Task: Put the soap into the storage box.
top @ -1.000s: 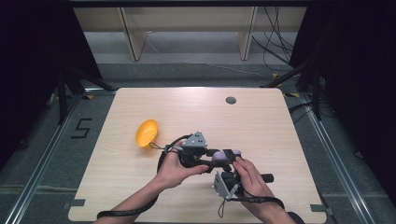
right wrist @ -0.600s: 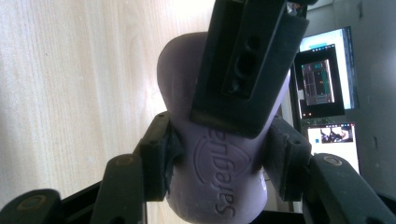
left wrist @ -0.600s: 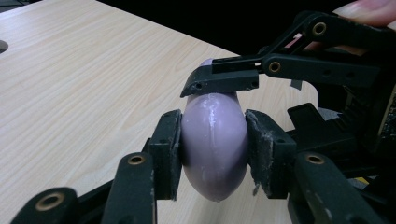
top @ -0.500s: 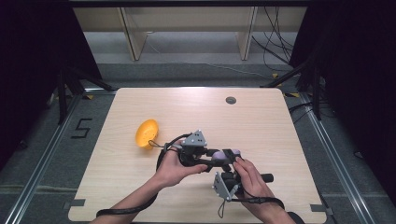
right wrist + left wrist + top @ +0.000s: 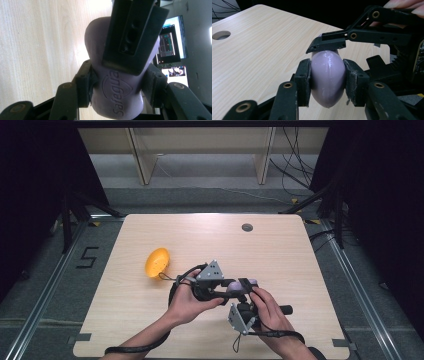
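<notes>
Nothing has shifted: left gripper (image 5: 327, 82) and right gripper (image 5: 119, 82) both clench the purple soap (image 5: 327, 77).

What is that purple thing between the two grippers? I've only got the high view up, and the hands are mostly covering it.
Observer: It's a purple soap bar; the right gripper view shows a brand name starting "Safegua" pressed into its face.
Operator: Is the left gripper actually gripping it?
Observer: Yes, the left gripper has both pads pressed against the bar's sides.
Operator: And the right one?
Observer: The right gripper clamps the same bar too, a jaw on each side of it.
Operator: Is the bar resting on the table?
Observer: I can't tell; wood shows behind it, but any contact is hidden.
</notes>
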The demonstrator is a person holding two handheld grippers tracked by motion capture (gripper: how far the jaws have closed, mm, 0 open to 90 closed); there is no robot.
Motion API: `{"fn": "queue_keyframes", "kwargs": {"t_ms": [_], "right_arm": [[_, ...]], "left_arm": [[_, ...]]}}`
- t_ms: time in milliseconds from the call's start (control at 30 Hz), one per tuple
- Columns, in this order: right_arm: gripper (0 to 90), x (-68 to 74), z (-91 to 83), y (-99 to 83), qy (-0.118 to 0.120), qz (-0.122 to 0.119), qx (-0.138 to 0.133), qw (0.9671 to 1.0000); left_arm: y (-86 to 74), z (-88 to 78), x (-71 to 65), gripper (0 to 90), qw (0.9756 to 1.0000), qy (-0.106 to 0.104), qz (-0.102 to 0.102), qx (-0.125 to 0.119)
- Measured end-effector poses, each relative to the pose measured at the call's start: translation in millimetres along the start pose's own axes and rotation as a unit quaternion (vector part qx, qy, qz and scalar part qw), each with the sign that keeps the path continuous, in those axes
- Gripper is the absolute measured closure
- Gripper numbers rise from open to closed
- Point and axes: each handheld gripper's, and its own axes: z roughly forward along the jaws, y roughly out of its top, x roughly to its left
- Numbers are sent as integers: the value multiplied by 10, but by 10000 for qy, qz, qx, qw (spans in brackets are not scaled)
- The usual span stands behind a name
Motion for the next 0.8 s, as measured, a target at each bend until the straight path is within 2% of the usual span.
{"fn": "queue_keyframes", "kwargs": {"t_ms": [33, 67, 100, 167, 200, 300, 333, 467, 567, 733, 800], "right_arm": [[486, 0, 0, 0, 0, 0, 0, 10000], [455, 0, 6, 0, -35, 16, 48, 10000], [403, -8, 22, -12, -5, 29, 97, 9999], [389, -9, 27, -23, -7, 68, 127, 9999], [356, -4, 32, -33, -15, 33, 155, 9999], [328, 3, 38, -40, -4, 12, 181, 9998], [295, 0, 40, -45, -2, -36, 181, 9998], [283, -18, 28, -60, -15, -107, 143, 9998], [277, -35, 9, -95, -28, -156, 151, 9998], [283, -68, -58, -185, -87, -19, 192, 9998], [286, -83, -77, -235, -110, 79, 249, 9996]], "left_arm": [[-2, 3, -1, 594, 10000, 36, 30, -6], [-3, 2, -9, 594, 9999, 95, 13, 39], [-9, 7, 5, 594, 9999, 82, 84, 39], [-22, 7, 5, 595, 9999, 122, -34, 58], [-21, 5, 16, 595, 9999, 110, 21, 49], [-16, -3, 36, 595, 9999, 151, -49, -65], [-6, -20, 45, 595, 9998, 175, -20, -8], [-6, -49, 87, 595, 9996, 218, -131, -95], [-13, -86, 118, 595, 9990, 403, -157, -120], [-48, -131, 179, 595, 9980, 551, -291, -141], [-58, -143, 193, 595, 9971, 609, -419, -191]]}}
